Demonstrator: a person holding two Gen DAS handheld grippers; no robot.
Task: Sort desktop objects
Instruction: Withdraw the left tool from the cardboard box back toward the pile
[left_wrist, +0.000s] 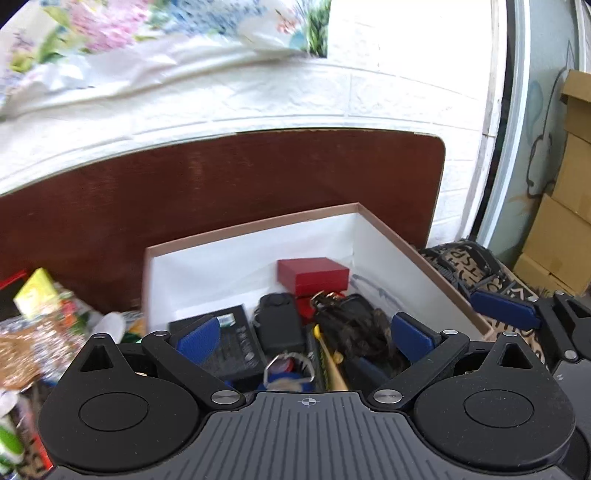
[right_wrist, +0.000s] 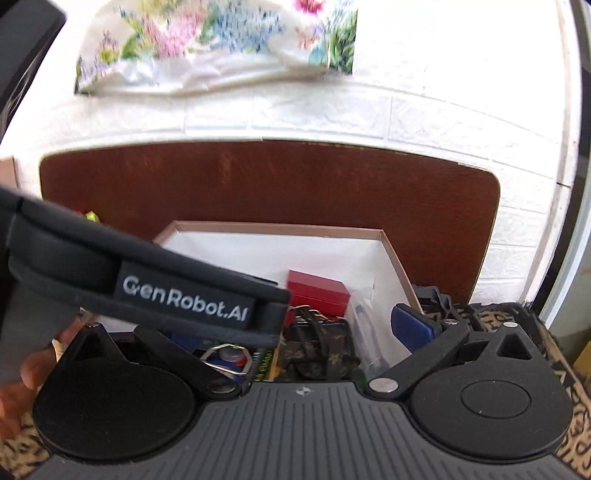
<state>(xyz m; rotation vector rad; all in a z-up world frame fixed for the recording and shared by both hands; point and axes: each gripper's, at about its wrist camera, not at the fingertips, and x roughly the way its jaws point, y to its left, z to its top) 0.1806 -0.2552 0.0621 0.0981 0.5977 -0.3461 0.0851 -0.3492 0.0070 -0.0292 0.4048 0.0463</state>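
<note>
A white-lined cardboard box (left_wrist: 406, 240) stands on the table and holds a red case (left_wrist: 314, 275), a black device (left_wrist: 279, 325), a dark flat case (left_wrist: 229, 343), a dark furry piece (left_wrist: 354, 328) and a key ring (left_wrist: 288, 363). My left gripper (left_wrist: 304, 332) is open over the box's near end, with nothing between its blue pads. The box (right_wrist: 397, 258) and red case (right_wrist: 317, 291) show in the right wrist view too. My right gripper (right_wrist: 306, 328) is open above the box; the left hand's black strap (right_wrist: 177, 291) hides its left finger.
A brown board (left_wrist: 221, 184) stands behind the box against a white brick wall. Colourful packets (left_wrist: 40, 317) lie left of the box. A patterned cloth (left_wrist: 476, 266) lies to its right, with my right gripper's blue pad (left_wrist: 502, 304) over it. Cardboard cartons (left_wrist: 569, 206) stack at far right.
</note>
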